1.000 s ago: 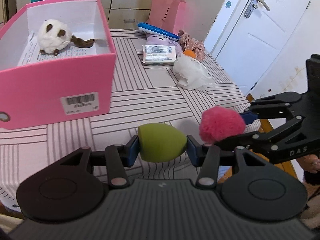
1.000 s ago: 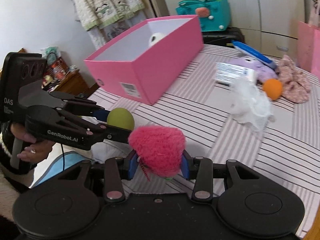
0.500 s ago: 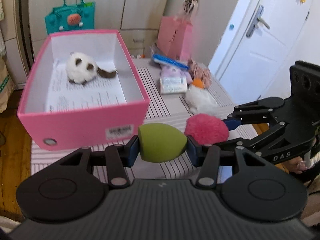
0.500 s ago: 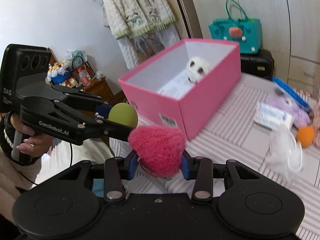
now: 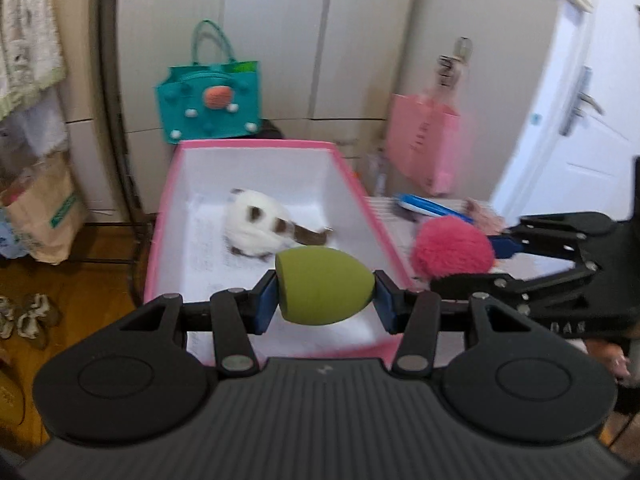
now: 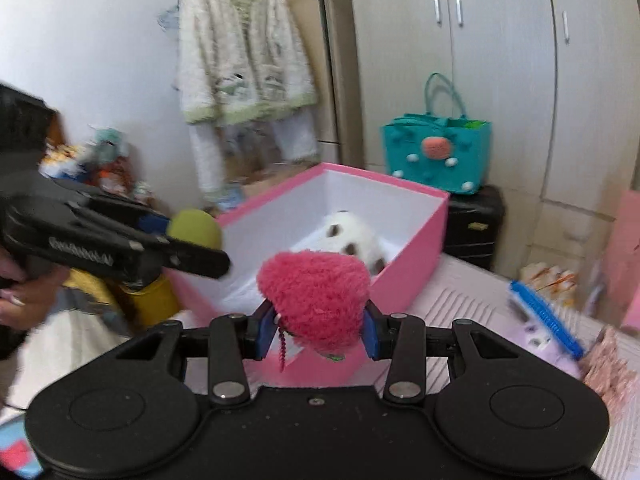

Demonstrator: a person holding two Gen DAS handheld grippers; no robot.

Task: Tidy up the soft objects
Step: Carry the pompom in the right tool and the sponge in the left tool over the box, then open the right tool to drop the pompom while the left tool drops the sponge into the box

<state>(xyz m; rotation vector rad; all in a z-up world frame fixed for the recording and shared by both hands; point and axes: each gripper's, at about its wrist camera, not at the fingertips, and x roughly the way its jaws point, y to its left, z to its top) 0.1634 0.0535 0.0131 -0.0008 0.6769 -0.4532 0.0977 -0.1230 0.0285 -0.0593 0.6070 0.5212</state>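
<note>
My left gripper [image 5: 325, 299] is shut on a green egg-shaped sponge [image 5: 320, 286] and holds it above the near end of the open pink box [image 5: 352, 178]. My right gripper [image 6: 316, 322] is shut on a fluffy pink heart plush [image 6: 316, 300], held beside the box's near right corner; the plush also shows in the left wrist view [image 5: 452, 249]. A white and brown plush animal [image 5: 260, 226] lies inside the box on printed paper. The box also shows in the right wrist view [image 6: 404, 276], with the left gripper's green sponge [image 6: 196, 227] at its left rim.
A blue flat pack [image 5: 424, 205] and a purple plush [image 6: 540, 338] lie on the striped table right of the box. A teal bag [image 5: 208, 104] and a pink paper bag [image 5: 424, 142] stand behind, before cupboards. A white door [image 5: 580, 128] is at the right.
Both grippers have risen and moved toward the pink box with their objects. The green sponge is now over the box's near end; the views now look down into it from higher up.
</note>
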